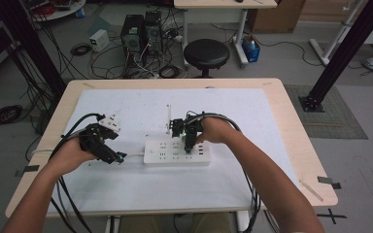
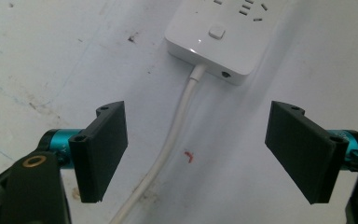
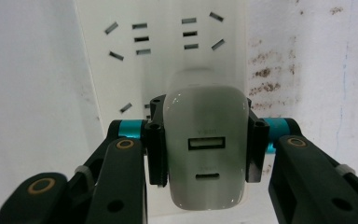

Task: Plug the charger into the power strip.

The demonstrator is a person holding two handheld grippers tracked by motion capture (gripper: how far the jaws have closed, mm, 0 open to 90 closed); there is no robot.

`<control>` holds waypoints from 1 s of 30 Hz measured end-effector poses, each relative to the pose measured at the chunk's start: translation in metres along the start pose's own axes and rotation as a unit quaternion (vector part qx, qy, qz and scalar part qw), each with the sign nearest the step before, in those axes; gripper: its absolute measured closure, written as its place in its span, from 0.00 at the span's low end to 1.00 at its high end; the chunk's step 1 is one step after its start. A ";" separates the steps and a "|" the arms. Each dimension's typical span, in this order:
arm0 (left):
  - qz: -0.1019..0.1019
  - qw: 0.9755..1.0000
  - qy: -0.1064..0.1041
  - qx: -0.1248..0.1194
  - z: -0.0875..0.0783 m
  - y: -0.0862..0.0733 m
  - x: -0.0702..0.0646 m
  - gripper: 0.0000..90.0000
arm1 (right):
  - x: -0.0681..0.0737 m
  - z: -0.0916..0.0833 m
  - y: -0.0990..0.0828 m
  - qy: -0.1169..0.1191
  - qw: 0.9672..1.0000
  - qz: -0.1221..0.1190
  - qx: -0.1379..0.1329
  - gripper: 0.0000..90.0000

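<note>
High view: a white power strip (image 1: 177, 152) lies on the white mat (image 1: 223, 184) that covers the wooden table (image 1: 291, 121), and everything else is placed from it. The right gripper (image 1: 190, 141) stands directly over the strip's upper face, toward its right half, with the person's right hand (image 1: 217, 130) just behind it. The left gripper (image 1: 108, 151) sits off the strip's left end, beside the white cord (image 1: 133, 156) that leaves that end, held in the left hand (image 1: 75, 155).

Right gripper view: the jaws are closed narrowly on a white charger (image 3: 206, 154), one on each side of its body, its two ports facing the camera. The charger hangs above the strip's socket face (image 3: 163, 42); whether its prongs are touching the sockets cannot be told.

Left gripper view: the jaws stand wide apart and hold nothing, with the cord (image 2: 172, 140) running between them up to the strip's end (image 2: 214, 46), near its button (image 2: 217, 33)
</note>
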State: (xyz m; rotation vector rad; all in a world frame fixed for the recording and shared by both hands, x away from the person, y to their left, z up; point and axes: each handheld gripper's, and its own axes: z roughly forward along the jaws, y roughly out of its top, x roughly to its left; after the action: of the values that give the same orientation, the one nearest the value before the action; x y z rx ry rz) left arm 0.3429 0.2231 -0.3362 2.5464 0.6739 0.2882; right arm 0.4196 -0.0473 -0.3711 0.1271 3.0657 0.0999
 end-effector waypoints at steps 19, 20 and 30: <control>-0.008 1.000 0.006 -0.017 -0.008 -0.006 -0.001 0.23 | 0.003 -0.038 -0.018 0.056 0.993 0.065 -0.078 0.10; -0.007 1.000 0.005 -0.019 -0.008 -0.006 -0.001 0.23 | 0.002 -0.041 -0.018 0.042 0.993 0.078 -0.076 0.09; 0.001 1.000 0.008 -0.020 -0.014 0.002 -0.001 0.23 | 0.001 -0.071 -0.040 -0.038 0.987 0.122 -0.101 0.01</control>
State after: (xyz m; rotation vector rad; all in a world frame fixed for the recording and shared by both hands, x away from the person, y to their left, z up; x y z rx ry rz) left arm 0.3382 0.2263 -0.3235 2.5098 0.6662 0.3182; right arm 0.4103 -0.0909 -0.3033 0.4810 2.9268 0.4076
